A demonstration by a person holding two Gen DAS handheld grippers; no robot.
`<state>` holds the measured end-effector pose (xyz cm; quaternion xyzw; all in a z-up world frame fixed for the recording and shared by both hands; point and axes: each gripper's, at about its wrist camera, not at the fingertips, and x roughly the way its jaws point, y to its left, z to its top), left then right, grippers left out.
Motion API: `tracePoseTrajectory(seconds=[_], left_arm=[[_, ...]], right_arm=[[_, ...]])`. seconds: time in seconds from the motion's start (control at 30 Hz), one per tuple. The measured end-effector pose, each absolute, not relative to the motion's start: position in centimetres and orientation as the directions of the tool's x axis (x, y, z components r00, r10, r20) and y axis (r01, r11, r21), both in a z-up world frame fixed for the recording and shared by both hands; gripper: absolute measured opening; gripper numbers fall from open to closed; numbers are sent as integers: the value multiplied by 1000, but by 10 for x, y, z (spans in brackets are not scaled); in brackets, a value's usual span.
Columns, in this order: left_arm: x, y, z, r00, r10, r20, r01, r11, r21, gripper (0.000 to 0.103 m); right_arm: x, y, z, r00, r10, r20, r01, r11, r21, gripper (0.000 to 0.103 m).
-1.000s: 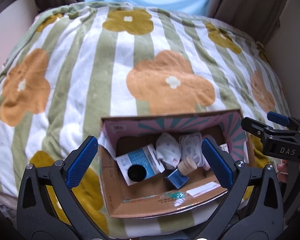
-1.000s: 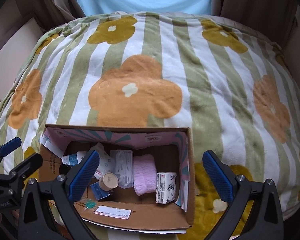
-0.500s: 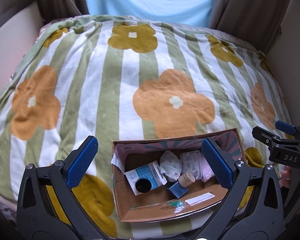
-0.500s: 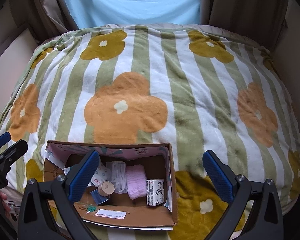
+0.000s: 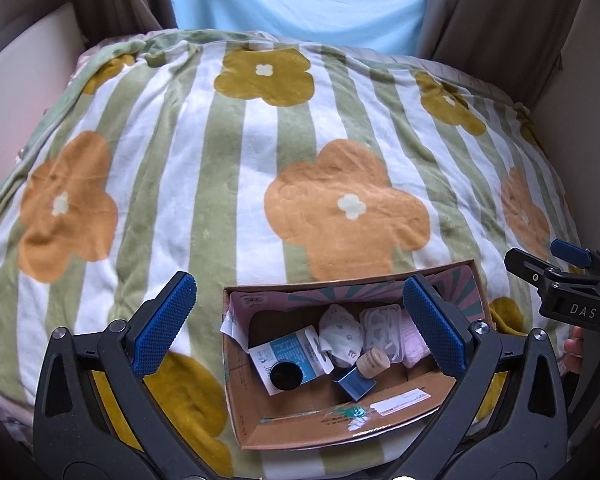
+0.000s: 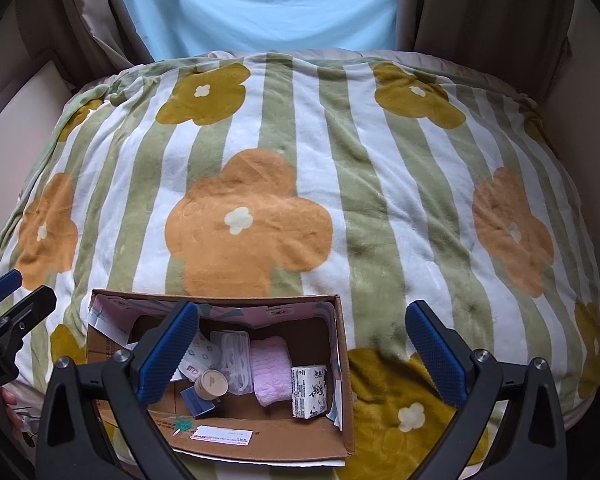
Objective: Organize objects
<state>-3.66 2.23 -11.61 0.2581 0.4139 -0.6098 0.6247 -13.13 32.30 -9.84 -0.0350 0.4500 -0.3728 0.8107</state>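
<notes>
An open cardboard box [image 5: 300, 428] [image 6: 342, 364] sits at the near edge of the bed. Inside lie a blue-and-white packet with a black cap [image 5: 288, 356], a patterned pouch [image 5: 340, 332], a clear floss-pick case [image 5: 382, 326] [image 6: 232, 354], a beige round jar [image 5: 373, 362] [image 6: 212, 384], a small blue box [image 5: 354, 384], a pink towel [image 6: 270, 372] and a tissue pack [image 6: 309, 390]. My left gripper [image 5: 300, 320] is open and empty above the box. My right gripper [image 6: 302, 344] is open and empty above the box's right side.
A green-and-white striped blanket with orange and mustard flowers [image 5: 260, 160] [image 6: 400, 200] covers the bed. Brown curtains [image 6: 480, 4] and a light-blue panel [image 6: 260, 0] stand behind it. Cream walls [image 5: 20, 92] flank both sides.
Both grippers have pulled back and up from the box; it looks smaller and lower in both views. More curtain and blanket show. Both stay open.
</notes>
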Motion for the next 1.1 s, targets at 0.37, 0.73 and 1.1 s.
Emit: tracePoseTrajectory(seconds=[0.37,0.73,1.1], left_arm=[[-31,28,-125,-87,-549,-831,972,136,-191,103],[-29,32,-126,-81,-551,-831,972,140,-188,103],[-27,34,-127,-80,-556,-828,972,139,-188,103]], right_arm=[[-129,323,-100,323,-634,-702,563,725,-396,102],[-127,324,-104,336,-641,-690,554,727,-405,102],[-125,324,-105,343,-642,-685,545,730,-411,102]])
